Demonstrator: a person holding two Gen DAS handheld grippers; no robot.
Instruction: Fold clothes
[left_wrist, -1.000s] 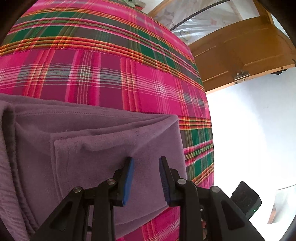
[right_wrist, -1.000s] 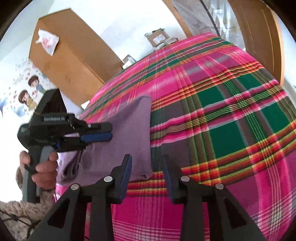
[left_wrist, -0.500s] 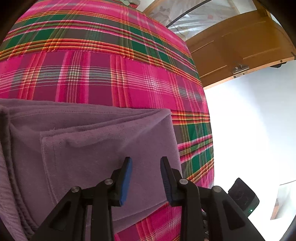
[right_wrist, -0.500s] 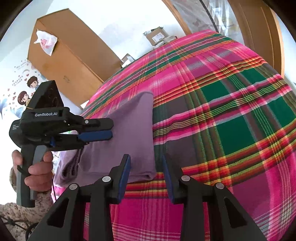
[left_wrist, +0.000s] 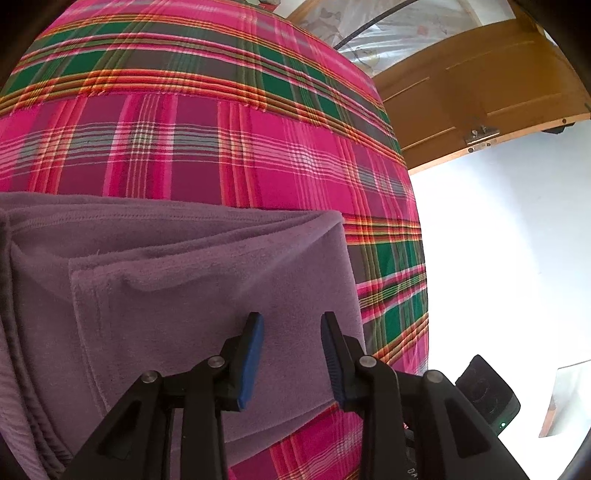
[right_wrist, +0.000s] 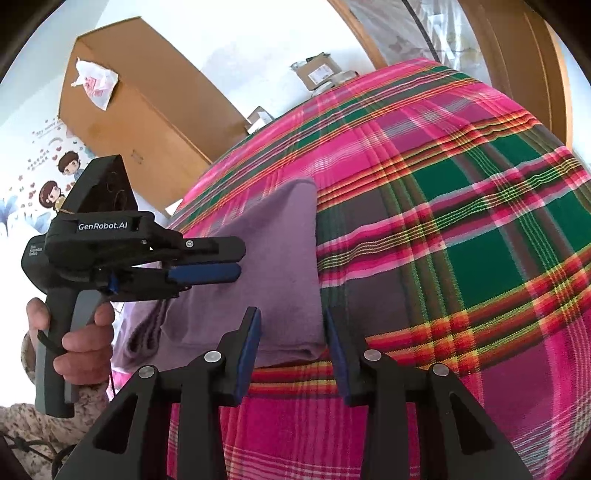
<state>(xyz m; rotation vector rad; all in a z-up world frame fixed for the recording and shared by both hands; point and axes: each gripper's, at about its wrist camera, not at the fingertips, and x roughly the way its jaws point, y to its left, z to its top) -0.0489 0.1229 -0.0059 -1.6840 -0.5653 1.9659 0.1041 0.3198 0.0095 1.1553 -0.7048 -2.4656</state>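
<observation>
A folded purple fleece garment (left_wrist: 207, 288) lies on a pink and green plaid bedspread (left_wrist: 258, 155). My left gripper (left_wrist: 291, 317) hovers over its right half, jaws open, nothing between the blue pads. In the right wrist view the garment (right_wrist: 280, 266) stretches away from me. My right gripper (right_wrist: 291, 314) stands open just above its near right corner, apart from the cloth. The left gripper (right_wrist: 240, 262) shows from the side at the left, held by a hand (right_wrist: 85, 332) above the garment's left part.
The bedspread (right_wrist: 461, 240) spreads wide to the right of the garment. A wooden door (left_wrist: 480, 81) and white floor (left_wrist: 498, 258) lie past the bed's right edge. A brown wardrobe (right_wrist: 147, 122) and cardboard boxes (right_wrist: 317, 70) stand beyond the far side.
The right gripper has drifted slightly left, so the garment's near corner now sits in line with its open jaws. The left gripper has kept its place over the garment, its jaws a touch wider.
</observation>
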